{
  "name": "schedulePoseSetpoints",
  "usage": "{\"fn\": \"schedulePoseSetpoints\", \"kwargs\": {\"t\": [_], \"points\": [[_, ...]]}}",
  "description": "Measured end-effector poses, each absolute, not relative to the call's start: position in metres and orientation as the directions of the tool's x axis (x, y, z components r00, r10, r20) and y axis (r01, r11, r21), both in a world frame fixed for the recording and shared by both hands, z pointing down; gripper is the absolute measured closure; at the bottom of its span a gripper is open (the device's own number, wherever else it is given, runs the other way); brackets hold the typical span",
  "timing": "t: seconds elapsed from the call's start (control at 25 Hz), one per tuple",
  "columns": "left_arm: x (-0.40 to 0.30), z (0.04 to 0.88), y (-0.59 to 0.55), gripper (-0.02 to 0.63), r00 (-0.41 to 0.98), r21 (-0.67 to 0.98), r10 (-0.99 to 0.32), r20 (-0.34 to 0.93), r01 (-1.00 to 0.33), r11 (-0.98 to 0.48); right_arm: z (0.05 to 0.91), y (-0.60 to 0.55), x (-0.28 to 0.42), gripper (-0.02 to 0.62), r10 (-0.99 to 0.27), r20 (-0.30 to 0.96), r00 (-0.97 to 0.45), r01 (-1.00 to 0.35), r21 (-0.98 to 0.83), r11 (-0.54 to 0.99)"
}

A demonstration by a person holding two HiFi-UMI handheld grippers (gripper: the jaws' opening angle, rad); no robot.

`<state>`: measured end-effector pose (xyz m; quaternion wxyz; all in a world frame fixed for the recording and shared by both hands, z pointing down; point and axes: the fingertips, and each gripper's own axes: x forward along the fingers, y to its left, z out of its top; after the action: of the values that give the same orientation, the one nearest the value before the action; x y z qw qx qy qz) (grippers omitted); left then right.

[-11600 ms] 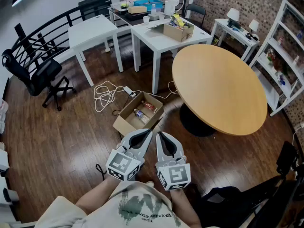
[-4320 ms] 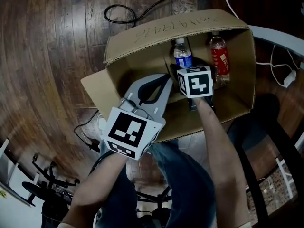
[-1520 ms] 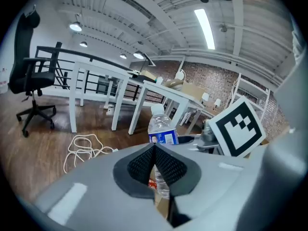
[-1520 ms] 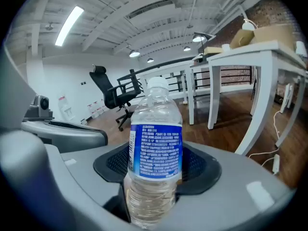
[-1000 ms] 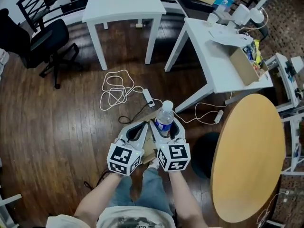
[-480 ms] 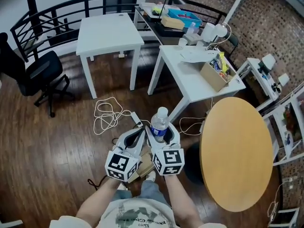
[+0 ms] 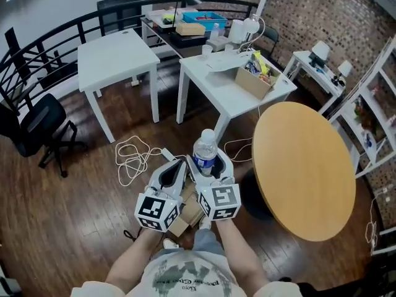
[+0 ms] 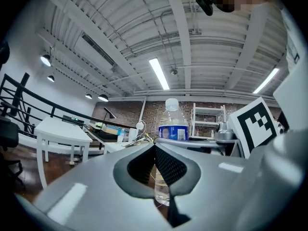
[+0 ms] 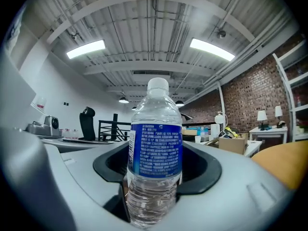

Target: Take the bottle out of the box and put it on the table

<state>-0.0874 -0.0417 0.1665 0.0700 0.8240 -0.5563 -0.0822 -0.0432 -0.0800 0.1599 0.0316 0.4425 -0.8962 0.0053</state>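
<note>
**Above the box (image 7: 187,215), bottle (image 7: 204,150) gripped upright**

Nearest, the left gripper (image 7: 180,163) has its fingers (image 8: 96,186) clenched together on nothing. Just beside it, the right gripper (image 7: 210,161) grasps the bottle, cap up, clear of the box on the floor (image 7: 80,203) below. The round counter (image 7: 303,166) stands to the right; white counters (image 7: 117,51) lie beyond

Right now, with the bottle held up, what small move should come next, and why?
Probably swing the bottle rightward toward the round table: the right hand-held gripper grips it upright above the floor, and the table lies to its right, not yet under it.
</note>
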Motion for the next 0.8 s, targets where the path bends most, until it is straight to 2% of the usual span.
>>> {"fn": "schedulePoseSetpoints", "kwargs": {"t": [0.36, 0.8], "points": [[-0.034, 0.153, -0.042, 0.611, 0.503, 0.208, -0.860, -0.085, -0.835, -0.509, 0.147, -0.076, 0.021, 0.305, -0.884, 0.033, -0.466, -0.883, 0.043, 0.467], [0.096, 0.149, -0.053, 0.611, 0.643, 0.162, -0.763, -0.067, -0.747, -0.644, 0.129, -0.088, 0.149, 0.305, -0.944, -0.016, -0.331, -0.943, 0.046, 0.330]]}}
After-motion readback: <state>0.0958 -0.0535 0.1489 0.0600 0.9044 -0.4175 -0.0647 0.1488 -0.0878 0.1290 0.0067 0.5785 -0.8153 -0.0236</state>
